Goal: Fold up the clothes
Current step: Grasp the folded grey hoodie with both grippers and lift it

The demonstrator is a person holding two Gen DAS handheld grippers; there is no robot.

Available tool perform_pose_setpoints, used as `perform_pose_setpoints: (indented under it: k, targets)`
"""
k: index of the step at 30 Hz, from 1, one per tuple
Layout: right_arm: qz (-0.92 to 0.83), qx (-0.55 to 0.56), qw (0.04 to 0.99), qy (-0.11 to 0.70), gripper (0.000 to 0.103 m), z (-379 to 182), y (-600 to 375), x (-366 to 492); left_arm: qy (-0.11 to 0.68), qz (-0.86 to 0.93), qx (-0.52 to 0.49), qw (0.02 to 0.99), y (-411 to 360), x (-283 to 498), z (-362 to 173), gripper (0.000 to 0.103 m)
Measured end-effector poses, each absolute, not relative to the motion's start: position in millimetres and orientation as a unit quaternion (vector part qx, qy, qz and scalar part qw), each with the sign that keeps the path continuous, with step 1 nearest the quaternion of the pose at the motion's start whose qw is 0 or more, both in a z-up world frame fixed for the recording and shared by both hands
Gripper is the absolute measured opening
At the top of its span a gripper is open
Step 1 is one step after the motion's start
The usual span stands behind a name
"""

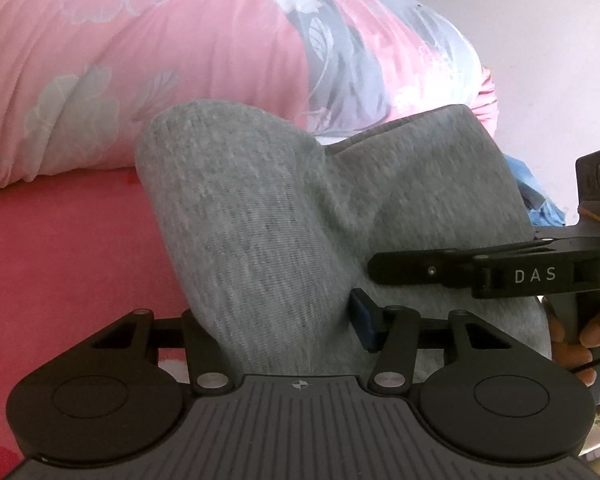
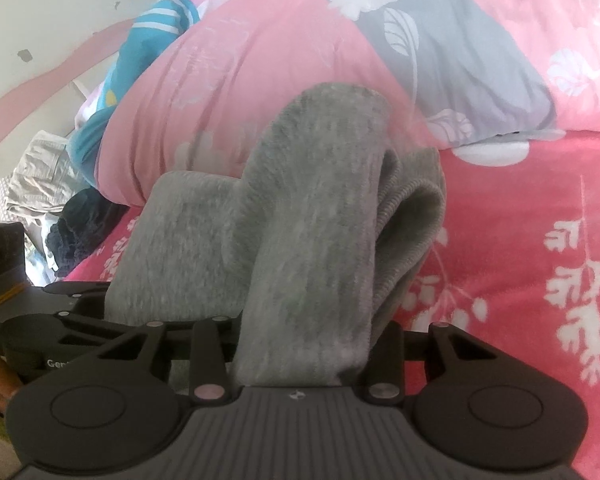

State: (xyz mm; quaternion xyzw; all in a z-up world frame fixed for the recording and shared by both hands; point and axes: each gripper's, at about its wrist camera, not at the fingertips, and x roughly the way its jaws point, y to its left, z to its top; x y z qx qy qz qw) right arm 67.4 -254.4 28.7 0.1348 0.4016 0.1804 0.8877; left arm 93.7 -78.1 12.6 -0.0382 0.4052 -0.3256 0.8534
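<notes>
Two hand-held grippers, left (image 1: 278,320) and right (image 2: 300,344), each pinch one edge of the grey garment (image 1: 252,208), bunched above the red bedspread (image 2: 520,240). Keep both edges level and taut before laying down the fold.

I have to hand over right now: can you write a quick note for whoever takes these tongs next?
Left tongs: shut on the grey garment, a thick fold running up from between the fingers.
Right tongs: shut on the same garment, beside the left.
Garment: bunched in folds, held over the red floral bedspread; pink duvet behind.
Done: both ends gripped.
Left: lay it flat, finish the fold.
</notes>
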Motion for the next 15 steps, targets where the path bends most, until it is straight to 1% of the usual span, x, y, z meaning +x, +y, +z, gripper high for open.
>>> perform_pose_setpoints:
  k: [15]
  targets:
    - [0.173, 0.118, 0.892, 0.399, 0.043, 41, -249, 49, 0.395, -0.329, -0.041, 0.857, -70, 72, 17, 0.052]
